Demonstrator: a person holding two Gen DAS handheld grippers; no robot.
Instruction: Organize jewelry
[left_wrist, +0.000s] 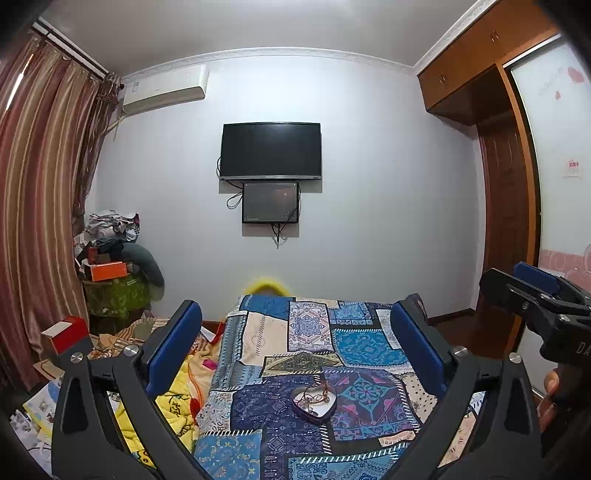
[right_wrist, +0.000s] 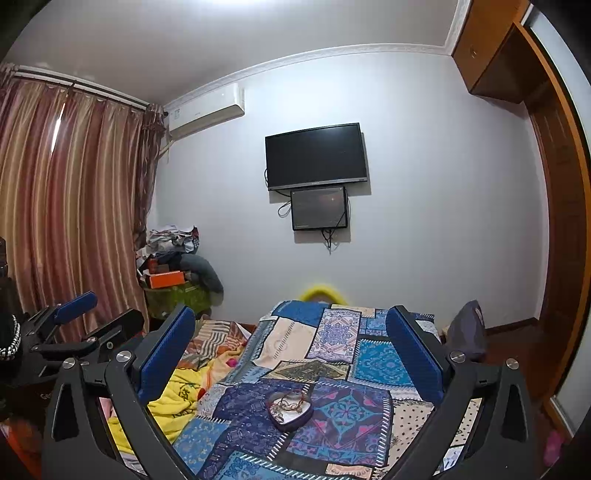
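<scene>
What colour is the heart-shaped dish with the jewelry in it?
The heart-shaped dish is dark blue-purple outside and white inside, clearest in the left wrist view.

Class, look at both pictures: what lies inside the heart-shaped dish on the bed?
The dish holds tangled jewelry: gold chains and a reddish strand show. The separate pieces cannot be counted, and anything beneath the tangle is covered.

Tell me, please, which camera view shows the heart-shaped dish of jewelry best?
The left wrist view: the blue heart-shaped dish shows its white inside and tangled chains. The right wrist view shows the dish from a lower angle, its inside darker.
</scene>
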